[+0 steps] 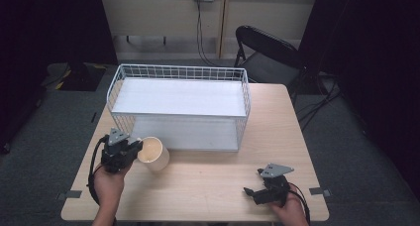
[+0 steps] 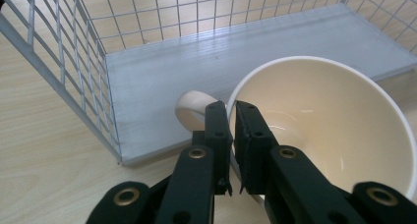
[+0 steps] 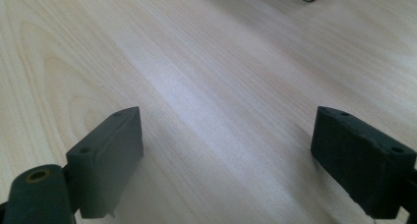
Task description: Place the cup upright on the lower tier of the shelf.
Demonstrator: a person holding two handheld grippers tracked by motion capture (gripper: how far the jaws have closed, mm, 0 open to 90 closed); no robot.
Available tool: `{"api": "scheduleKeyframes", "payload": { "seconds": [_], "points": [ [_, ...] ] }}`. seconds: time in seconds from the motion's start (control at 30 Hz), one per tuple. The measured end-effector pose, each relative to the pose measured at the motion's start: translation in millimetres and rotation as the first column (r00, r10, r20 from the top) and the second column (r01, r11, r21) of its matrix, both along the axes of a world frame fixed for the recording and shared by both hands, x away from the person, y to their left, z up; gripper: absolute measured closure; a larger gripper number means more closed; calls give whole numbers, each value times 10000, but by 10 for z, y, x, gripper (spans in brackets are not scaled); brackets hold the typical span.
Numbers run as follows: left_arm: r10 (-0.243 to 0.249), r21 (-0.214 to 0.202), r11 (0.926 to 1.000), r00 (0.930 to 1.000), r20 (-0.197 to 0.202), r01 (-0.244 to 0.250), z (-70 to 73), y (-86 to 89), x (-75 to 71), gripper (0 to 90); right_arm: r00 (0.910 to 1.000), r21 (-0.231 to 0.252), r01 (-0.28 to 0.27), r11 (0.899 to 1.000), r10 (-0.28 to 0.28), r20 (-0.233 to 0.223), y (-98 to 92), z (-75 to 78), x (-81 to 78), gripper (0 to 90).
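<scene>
A cream mug (image 1: 153, 153) is held tilted just above the table, in front of the white wire shelf rack (image 1: 179, 107). My left gripper (image 1: 133, 147) is shut on the mug's rim beside the handle. In the left gripper view the jaws pinch the mug (image 2: 324, 121) wall, one inside and one outside, with the handle (image 2: 191, 106) just left of them and the rack's lower white board (image 2: 196, 71) behind. My right gripper (image 1: 253, 191) rests low at the table's front right, open, with nothing between its fingers (image 3: 105, 157).
The wooden table (image 1: 223, 176) has bare room in the middle and right front. The wire rack has a white upper board and mesh sides (image 2: 74, 62). A black folding chair (image 1: 267, 52) stands behind the table, with cables on the floor.
</scene>
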State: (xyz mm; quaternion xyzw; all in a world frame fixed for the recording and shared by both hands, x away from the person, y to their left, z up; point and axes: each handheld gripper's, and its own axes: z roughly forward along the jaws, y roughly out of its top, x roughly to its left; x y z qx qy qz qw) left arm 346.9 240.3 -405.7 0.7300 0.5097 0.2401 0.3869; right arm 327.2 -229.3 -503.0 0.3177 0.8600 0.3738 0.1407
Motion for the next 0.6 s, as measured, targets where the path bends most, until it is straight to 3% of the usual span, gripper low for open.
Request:
{"api": "scheduleKeyframes", "payload": {
  "seconds": [0.6],
  "points": [
    [304,92,9995,9991,295,-307,-3,-147,122,853,10000,0,3,10000,-3,-3,0,0,0,117]
  ]
}}
